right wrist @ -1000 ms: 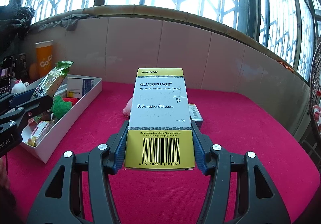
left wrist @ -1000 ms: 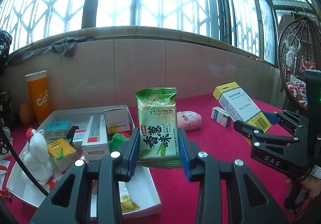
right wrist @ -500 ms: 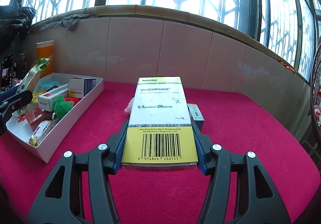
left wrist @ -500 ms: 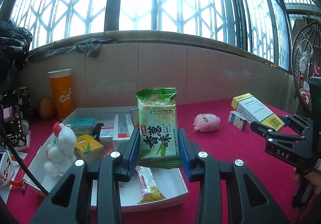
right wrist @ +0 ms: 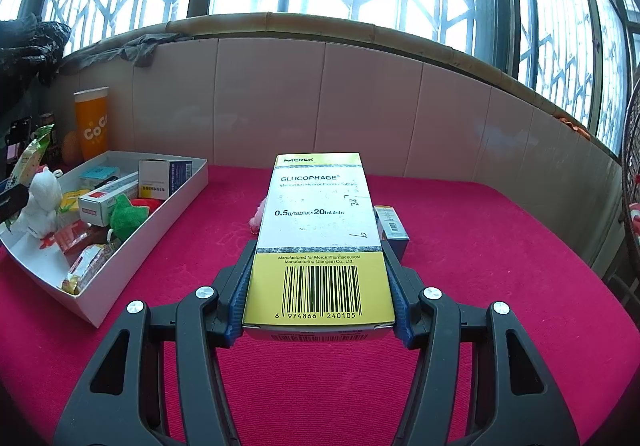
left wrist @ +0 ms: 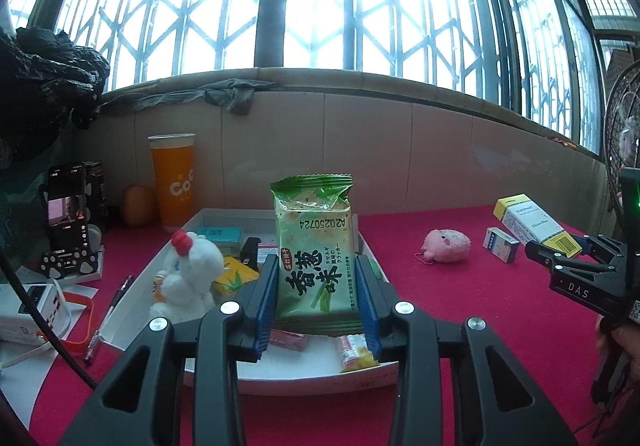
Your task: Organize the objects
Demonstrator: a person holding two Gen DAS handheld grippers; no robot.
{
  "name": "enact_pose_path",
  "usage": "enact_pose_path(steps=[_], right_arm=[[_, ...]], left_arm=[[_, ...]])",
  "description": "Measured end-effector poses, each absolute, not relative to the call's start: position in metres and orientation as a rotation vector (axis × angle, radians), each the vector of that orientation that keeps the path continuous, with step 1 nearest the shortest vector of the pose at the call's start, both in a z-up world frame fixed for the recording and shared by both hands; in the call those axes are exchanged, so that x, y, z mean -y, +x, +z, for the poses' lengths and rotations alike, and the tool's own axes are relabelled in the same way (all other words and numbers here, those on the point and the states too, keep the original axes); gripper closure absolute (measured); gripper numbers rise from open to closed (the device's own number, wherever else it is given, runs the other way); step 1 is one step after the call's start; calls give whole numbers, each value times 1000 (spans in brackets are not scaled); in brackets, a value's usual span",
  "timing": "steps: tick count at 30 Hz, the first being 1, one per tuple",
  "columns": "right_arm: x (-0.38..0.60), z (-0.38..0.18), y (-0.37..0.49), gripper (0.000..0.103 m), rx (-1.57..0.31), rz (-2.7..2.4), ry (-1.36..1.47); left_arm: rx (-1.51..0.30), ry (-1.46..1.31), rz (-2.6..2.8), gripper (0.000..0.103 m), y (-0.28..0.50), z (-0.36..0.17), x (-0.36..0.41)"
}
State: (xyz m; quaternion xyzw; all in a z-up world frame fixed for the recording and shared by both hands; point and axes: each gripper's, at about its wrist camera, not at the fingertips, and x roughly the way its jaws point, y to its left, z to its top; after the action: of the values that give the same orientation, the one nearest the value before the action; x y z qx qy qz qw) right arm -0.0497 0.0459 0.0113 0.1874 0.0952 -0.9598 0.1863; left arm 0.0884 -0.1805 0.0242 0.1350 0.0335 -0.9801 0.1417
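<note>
**Green packet over the tray, medicine box waiting**

Green foil shows between the blue pads of the left tool (left wrist: 318,298), which is clamped on a snack packet (left wrist: 314,250) held upright above the near end of the white tray (right wrist: 132,254), likely so it can drop in among the sorted items. That tray sits at the left edge of the red bench (right wrist: 460,246). The right tool (right wrist: 318,300) grips a yellow-and-white medicine box (right wrist: 318,230) by its long sides, level over the bench's middle, probably next for the tray. A pink plush (left wrist: 447,243) and small box (left wrist: 500,244) lie unsorted near the far edge.
</note>
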Motion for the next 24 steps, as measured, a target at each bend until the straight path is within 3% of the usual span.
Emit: enact_pose_path(steps=[24], right_arm=[[-42,11,-49,47,-294,-2700,537]], left_arm=[[-146,361,-2701,66,122,28,233]])
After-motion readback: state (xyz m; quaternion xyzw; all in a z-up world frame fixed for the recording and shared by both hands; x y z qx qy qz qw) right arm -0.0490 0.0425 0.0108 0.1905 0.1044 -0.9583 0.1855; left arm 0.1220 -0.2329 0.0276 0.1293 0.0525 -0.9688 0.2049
